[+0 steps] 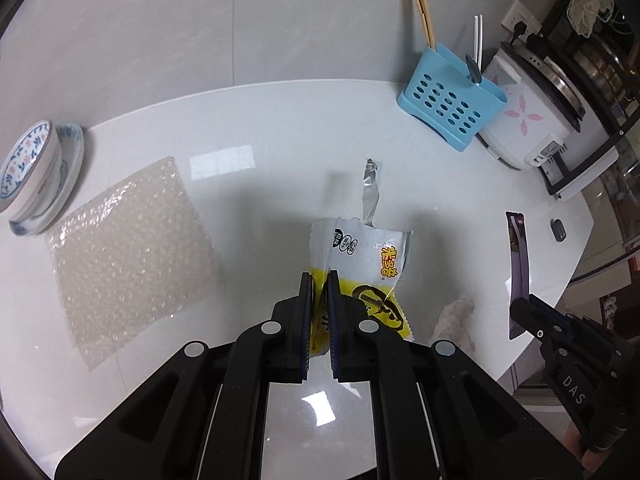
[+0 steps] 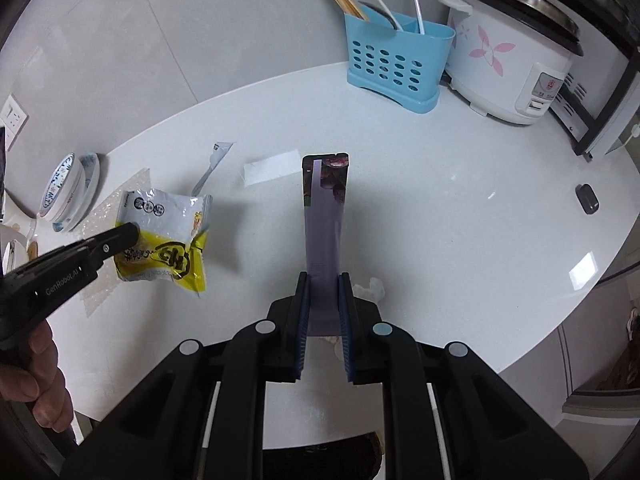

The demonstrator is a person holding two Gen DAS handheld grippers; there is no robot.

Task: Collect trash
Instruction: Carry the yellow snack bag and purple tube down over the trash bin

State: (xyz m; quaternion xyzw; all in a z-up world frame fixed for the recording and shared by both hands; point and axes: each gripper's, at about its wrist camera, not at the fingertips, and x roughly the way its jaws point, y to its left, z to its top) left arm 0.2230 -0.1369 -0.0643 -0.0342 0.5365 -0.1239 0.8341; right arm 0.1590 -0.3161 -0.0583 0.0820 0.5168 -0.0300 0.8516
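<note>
My left gripper (image 1: 319,280) is shut on the lower yellow part of a torn white-and-yellow snack wrapper (image 1: 360,254), held off the white table (image 1: 280,128); a silver torn strip (image 1: 370,192) sticks up from its top. My right gripper (image 2: 324,280) is shut on the bottom of a long purple sachet (image 2: 324,220) that stands upright above the table. In the right wrist view the left gripper (image 2: 134,233) holds the snack wrapper (image 2: 168,240) at the left. In the left wrist view the right gripper (image 1: 520,305) and purple sachet (image 1: 519,264) show at the right edge.
A bubble wrap sheet (image 1: 128,248) lies at the left beside stacked patterned bowls (image 1: 32,176). A crumpled tissue (image 1: 456,316) lies near the front edge. A blue utensil holder (image 2: 396,64) and rice cooker (image 2: 512,56) stand at the back right. A small dark object (image 2: 587,199) sits at right.
</note>
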